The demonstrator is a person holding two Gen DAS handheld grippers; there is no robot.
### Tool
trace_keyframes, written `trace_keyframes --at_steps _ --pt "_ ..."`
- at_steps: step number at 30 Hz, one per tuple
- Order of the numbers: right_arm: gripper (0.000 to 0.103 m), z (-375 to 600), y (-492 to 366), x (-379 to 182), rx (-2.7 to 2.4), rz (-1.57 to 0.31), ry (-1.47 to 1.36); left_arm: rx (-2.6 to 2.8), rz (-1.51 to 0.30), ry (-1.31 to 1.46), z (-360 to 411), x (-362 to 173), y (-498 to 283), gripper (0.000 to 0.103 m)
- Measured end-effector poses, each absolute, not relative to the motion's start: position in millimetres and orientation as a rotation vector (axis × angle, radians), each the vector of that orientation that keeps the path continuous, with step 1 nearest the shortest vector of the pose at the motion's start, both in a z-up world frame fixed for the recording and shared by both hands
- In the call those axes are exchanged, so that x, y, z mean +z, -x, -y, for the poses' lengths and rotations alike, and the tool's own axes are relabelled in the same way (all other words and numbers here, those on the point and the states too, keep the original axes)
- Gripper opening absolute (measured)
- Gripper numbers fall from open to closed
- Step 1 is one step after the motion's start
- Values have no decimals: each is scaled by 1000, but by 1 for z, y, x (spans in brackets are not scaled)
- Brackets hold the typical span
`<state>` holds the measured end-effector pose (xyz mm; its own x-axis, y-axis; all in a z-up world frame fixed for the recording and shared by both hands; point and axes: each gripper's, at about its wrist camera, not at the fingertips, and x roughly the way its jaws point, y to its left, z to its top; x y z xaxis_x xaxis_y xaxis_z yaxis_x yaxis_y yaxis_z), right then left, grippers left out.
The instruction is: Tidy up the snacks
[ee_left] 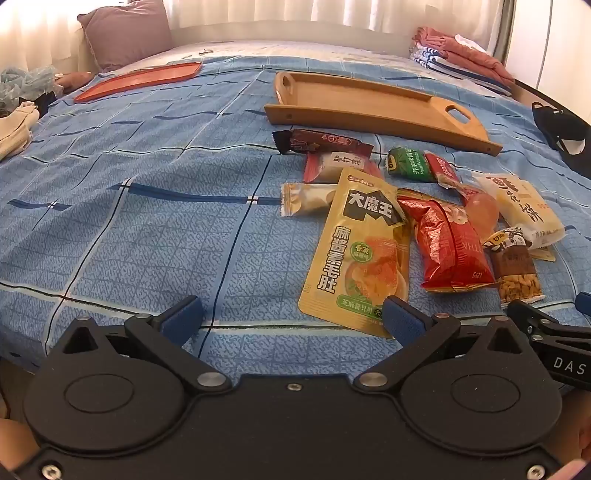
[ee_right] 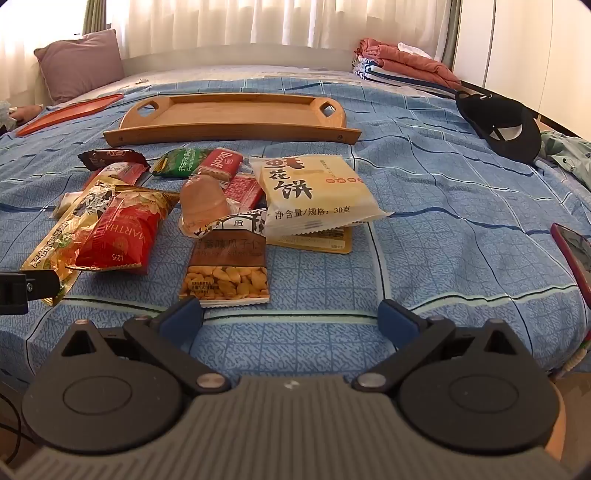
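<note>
Several snack packets lie in a loose pile on the blue checked bedsheet. A yellow pouch [ee_left: 360, 251] lies nearest my left gripper [ee_left: 291, 317], which is open and empty, its right finger just over the pouch's lower corner. Beside the pouch are a red bag [ee_left: 448, 247], a sunflower-seed packet [ee_right: 227, 266], a pale flower-cake packet [ee_right: 314, 192] and a pink jelly cup [ee_right: 203, 203]. My right gripper [ee_right: 291, 319] is open and empty, just in front of the seed packet. An empty wooden tray [ee_right: 236, 114] sits behind the pile; it also shows in the left wrist view [ee_left: 369, 107].
An orange tray [ee_left: 140, 79] lies far left near a purple pillow [ee_left: 125, 31]. Folded clothes [ee_right: 402, 66] sit at the back right. A black cap [ee_right: 498, 125] and a red phone [ee_right: 574, 254] lie on the right side of the bed.
</note>
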<state>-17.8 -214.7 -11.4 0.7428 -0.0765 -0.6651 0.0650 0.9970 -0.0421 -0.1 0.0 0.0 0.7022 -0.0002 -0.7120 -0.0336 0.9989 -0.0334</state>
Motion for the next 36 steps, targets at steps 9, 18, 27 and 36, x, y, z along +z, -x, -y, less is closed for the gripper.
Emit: trace_keyframes --at_steps 9,18,27,36 --pt "103 214 18 -12 -78 -725 19 16 -793 40 1 1 1 103" --pt "103 214 18 -12 -78 -726 19 16 -794 41 1 1 1 103" --pt "103 214 18 -12 -79 -726 19 15 -793 41 1 0 1 103" --pt "103 214 18 -12 -79 -726 19 15 -794 41 1 0 1 103"
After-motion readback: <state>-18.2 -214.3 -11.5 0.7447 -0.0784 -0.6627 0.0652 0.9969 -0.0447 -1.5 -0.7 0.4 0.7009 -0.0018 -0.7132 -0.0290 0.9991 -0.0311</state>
